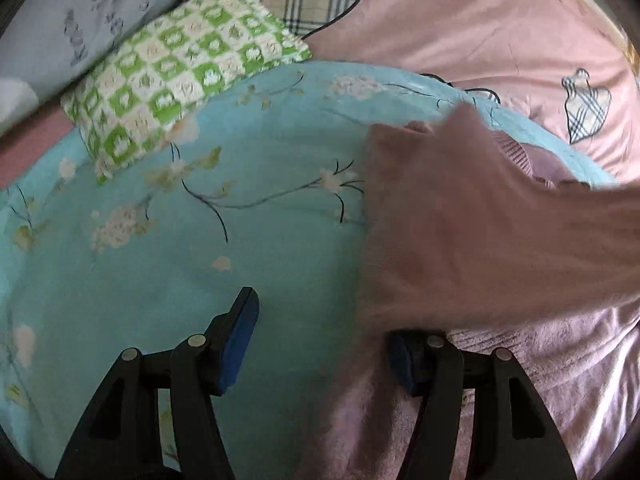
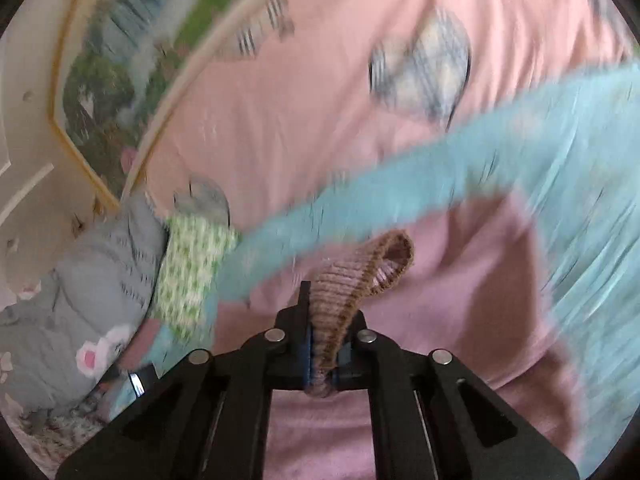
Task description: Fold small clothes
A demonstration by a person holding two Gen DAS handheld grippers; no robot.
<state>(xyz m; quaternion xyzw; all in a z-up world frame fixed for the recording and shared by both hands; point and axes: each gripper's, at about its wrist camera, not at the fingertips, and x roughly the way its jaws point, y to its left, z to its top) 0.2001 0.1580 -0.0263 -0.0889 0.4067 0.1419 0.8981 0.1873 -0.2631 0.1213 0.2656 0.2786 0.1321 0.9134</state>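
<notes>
A small pink knit garment lies on a turquoise floral sheet. In the left wrist view part of it is lifted and blurred, draping over my right finger. My left gripper is open and empty, its left blue pad over bare sheet. In the right wrist view my right gripper is shut on the garment's ribbed cuff, which loops up past the fingertips. The pink garment spreads below it.
A green-and-white checked pillow and a grey printed pillow lie at the back left. A pink quilt with plaid hearts covers the far bed. A framed picture and wall show left in the right wrist view.
</notes>
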